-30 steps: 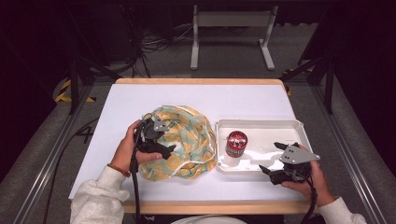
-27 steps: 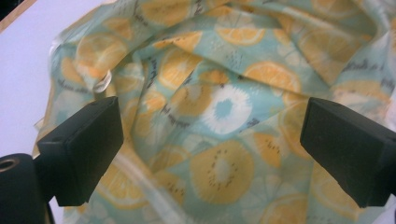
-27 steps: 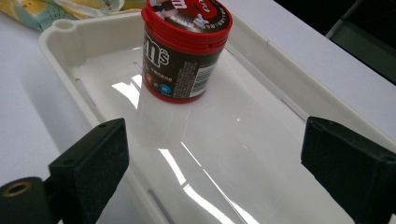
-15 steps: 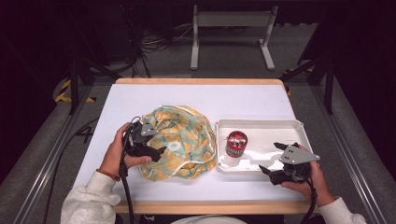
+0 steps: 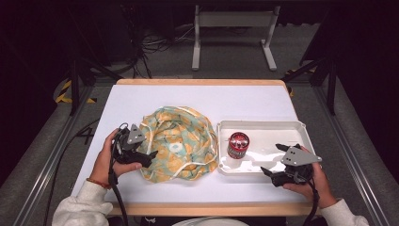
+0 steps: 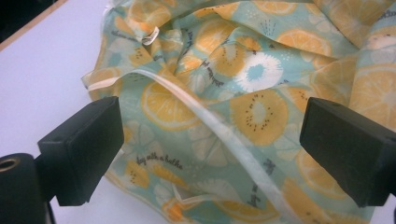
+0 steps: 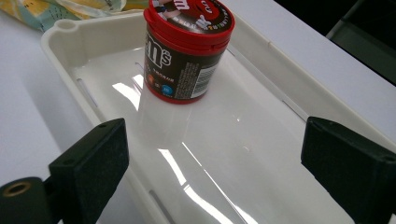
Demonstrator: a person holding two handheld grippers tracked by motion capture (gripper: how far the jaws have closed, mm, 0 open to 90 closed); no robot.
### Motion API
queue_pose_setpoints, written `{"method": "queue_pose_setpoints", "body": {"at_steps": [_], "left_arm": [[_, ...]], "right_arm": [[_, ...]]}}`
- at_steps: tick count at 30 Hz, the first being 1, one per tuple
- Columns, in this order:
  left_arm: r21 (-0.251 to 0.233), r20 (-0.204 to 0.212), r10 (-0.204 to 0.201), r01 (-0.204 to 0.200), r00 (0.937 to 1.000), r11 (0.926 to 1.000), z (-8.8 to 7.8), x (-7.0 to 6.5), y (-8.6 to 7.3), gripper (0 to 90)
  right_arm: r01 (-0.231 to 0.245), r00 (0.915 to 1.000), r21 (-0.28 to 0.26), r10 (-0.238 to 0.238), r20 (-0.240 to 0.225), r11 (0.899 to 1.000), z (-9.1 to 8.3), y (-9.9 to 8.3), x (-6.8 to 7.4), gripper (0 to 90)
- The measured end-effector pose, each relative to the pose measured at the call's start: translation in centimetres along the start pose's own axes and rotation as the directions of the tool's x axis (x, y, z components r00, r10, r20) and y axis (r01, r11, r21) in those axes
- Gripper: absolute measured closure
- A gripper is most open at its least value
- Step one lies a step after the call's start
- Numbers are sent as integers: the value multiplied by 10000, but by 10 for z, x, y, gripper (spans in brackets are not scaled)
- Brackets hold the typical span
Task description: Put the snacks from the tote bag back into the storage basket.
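A crumpled cloth bag (image 5: 181, 141) printed with orange and kiwi slices lies mid-table, and a white drawstring (image 6: 187, 100) runs across it. My left gripper (image 5: 145, 151) is at the bag's left edge. Its jaws stand wide open, and the left gripper view has the cloth (image 6: 243, 93) lying between and beyond them, untouched. To the right, a white tray (image 5: 282, 126) holds an upright brown candy tub with a red lid (image 5: 238, 144). My right gripper (image 5: 274, 159) hovers open over the tray's near right part. It points at the tub (image 7: 187, 51), which stands well ahead of the jaws.
Bare white tabletop (image 5: 211, 101) stretches behind the bag and tray, with a wooden edge (image 5: 197, 82) at the far side. The tray rim (image 7: 65, 28) lies next to the bag's right edge. A metal stand (image 5: 233, 28) and cables sit on the floor beyond.
My left gripper has drawn back to the left, from over the bag to its left edge. The right gripper, tray and tub have stayed put.
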State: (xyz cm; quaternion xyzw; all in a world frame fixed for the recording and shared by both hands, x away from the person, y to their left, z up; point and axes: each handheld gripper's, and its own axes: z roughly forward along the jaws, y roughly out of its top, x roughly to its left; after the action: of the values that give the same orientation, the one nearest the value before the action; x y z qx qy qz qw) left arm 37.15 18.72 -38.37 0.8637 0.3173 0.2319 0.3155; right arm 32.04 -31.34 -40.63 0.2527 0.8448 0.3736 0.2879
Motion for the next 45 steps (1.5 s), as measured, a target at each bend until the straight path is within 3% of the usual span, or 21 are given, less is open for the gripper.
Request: {"method": "queue_pose_setpoints", "body": {"at_steps": [3, 5, 11, 15, 22, 25, 32, 36, 37, 39, 40, 43, 44, 45], "left_arm": [[30, -68, 111, -110, 9999, 9999, -2, 1, -9, 67], [-65, 4, -33, 33, 10000, 10000, -4, 4, -15, 67], [-424, -293, -17, 4, 9996, 9991, -11, 6, -34, 67], [-652, -156, -114, 104, 9998, 9978, -12, 9, -46, 64], [-840, -74, -546, 538, 9985, 9950, -12, 14, -67, 64], [-1177, 108, -812, 819, 9966, 9897, -15, 15, -76, 64], [-1455, 100, -1223, 1225, 9924, 9817, -18, 16, -93, 62], [-1895, 117, -1720, 1710, 9850, 9669, -21, 17, -106, 62], [-1895, 117, -1720, 1710, 9850, 9669, -21, 17, -106, 62], [-2141, 280, -2134, 2144, 9766, 9530, -21, 17, -115, 63], [-2177, 240, -2199, 2198, 9752, 9509, -21, 17, -119, 63], [-2376, 225, -2666, 2642, 9635, 9348, -22, 17, -130, 63], [-2639, 174, -2724, 2672, 9620, 9268, -24, 16, -131, 63], [-2662, 175, -2731, 2678, 9618, 9260, -26, 16, -131, 66]], "right_arm": [[-24, 10000, 1, 24, -1, 10000, 0, 0, 0, 83], [17, 10000, 22, -17, 0, 10000, 1, 0, 0, 83], [50, 10000, 23, -50, 7, 10000, 0, 0, 1, 83], [99, 10000, 24, -99, -12, 9999, 0, 1, 2, 83], [92, 9999, 49, -92, -79, 9999, 2, 1, 1, 83], [81, 9999, 53, -81, -83, 10000, 2, 1, 1, 83], [109, 9999, 66, -108, -80, 9999, 2, 1, 2, 83], [137, 9998, 90, -136, -138, 9999, 2, 1, 3, 83], [137, 9998, 90, -136, -138, 9999, 2, 1, 3, 83], [164, 9998, 58, -163, -118, 9998, 2, 2, 2, 83], [162, 9998, 38, -161, -138, 9999, 2, 1, 2, 83], [95, 9998, 57, -94, -191, 9999, 3, 0, 1, 83], [113, 9998, 64, -111, -189, 9999, 2, 0, 1, 83], [158, 9997, 23, -158, -180, 9999, 2, 0, 1, 83]]}}
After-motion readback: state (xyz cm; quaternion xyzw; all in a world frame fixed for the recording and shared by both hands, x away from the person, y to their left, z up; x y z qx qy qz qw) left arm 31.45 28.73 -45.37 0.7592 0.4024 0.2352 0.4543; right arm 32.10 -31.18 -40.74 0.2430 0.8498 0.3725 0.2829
